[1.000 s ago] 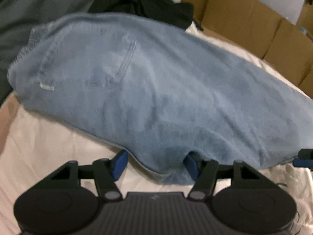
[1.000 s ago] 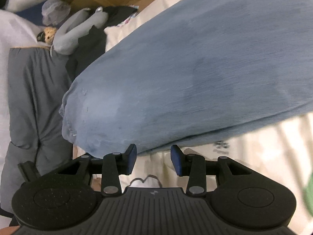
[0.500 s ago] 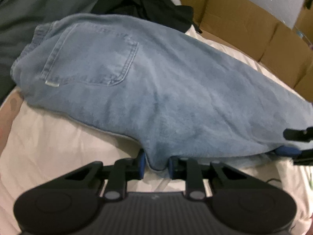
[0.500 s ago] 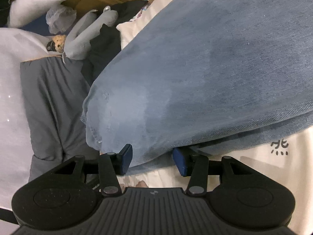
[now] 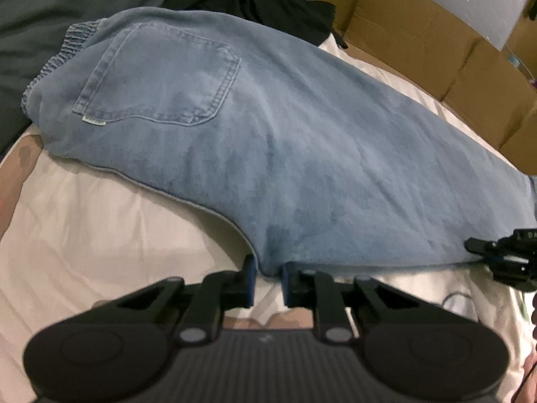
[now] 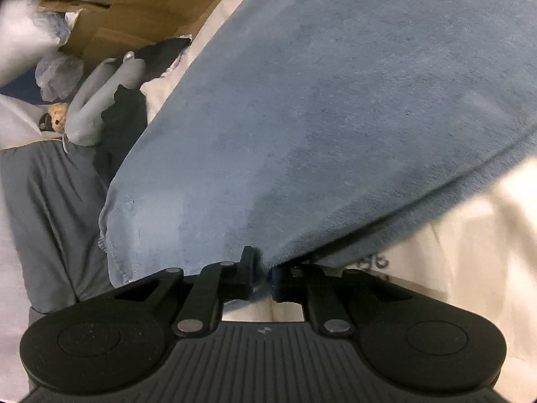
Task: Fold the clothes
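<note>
We pinch the jeans (image 5: 302, 154) in both the left gripper (image 5: 267, 280) and right gripper (image 6: 261, 273), jaws just closed, on a cream bed (image 5: 100, 221) with cardboard boxes (image 5: 419, 33) beyond its far side.

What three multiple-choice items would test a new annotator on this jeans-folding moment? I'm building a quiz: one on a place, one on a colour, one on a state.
1. Where do the jeans lie?
A. On a cream sheet
B. On a wooden floor
C. In a cardboard box

2. What colour are the jeans?
A. Black
B. Light blue
C. Red

3. What are the left tongs doing?
A. Hanging wide open above the cloth
B. Pinching the near edge of the jeans
C. Holding a black garment

Answers:
1. A, since the cream sheet shows under and around the denim.
2. B, as the pocket and leg are pale blue denim.
3. B, because the jaws have just been closing and the hem sits clamped between them; the right tongs likewise grip the denim edge.
</note>
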Action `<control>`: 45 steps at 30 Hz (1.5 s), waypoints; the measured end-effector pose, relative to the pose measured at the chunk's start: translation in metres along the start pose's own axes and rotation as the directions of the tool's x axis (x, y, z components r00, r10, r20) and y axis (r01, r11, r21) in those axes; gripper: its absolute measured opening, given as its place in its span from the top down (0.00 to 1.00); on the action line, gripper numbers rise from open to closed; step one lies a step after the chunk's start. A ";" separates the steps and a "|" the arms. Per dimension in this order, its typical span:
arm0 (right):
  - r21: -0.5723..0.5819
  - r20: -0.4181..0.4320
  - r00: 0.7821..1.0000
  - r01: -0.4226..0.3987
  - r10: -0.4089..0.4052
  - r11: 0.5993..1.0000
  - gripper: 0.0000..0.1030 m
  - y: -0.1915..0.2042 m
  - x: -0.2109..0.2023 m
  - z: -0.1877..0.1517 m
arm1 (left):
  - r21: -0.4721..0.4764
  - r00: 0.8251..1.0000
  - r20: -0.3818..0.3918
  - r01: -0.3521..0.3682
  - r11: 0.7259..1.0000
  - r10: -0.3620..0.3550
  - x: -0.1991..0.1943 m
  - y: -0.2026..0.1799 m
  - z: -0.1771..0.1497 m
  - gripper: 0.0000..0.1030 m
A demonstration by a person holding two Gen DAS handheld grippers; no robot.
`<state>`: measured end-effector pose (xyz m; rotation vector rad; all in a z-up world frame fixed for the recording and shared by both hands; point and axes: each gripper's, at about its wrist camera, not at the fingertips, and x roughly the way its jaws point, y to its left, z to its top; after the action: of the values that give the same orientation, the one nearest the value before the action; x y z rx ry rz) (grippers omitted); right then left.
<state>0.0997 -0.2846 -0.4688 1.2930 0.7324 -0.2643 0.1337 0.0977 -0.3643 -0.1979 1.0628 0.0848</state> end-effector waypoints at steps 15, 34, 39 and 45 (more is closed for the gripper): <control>-0.230 0.008 1.000 0.023 -0.022 0.973 0.86 0.031 -0.042 -0.007 | 0.053 0.997 0.072 0.008 0.999 -0.012 -0.020 0.004 0.030 0.89; -0.475 0.274 0.871 0.491 -0.407 0.730 0.63 0.024 -0.053 0.013 | 0.112 0.999 0.010 0.052 0.992 -0.053 0.034 0.002 0.019 0.87; -0.446 0.274 0.870 0.493 -0.410 0.747 0.63 0.023 -0.059 0.011 | 0.087 0.997 0.015 0.076 0.993 -0.077 0.019 0.009 0.026 0.87; -0.436 0.321 0.847 0.529 -0.423 0.728 0.62 0.025 -0.071 0.010 | 0.001 0.997 0.079 -0.018 1.000 0.018 -0.003 0.040 0.048 0.62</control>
<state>0.0641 -0.3021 -0.4039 0.5351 0.8847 -0.5717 0.1667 0.1468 -0.3445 -0.1823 0.9855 0.1073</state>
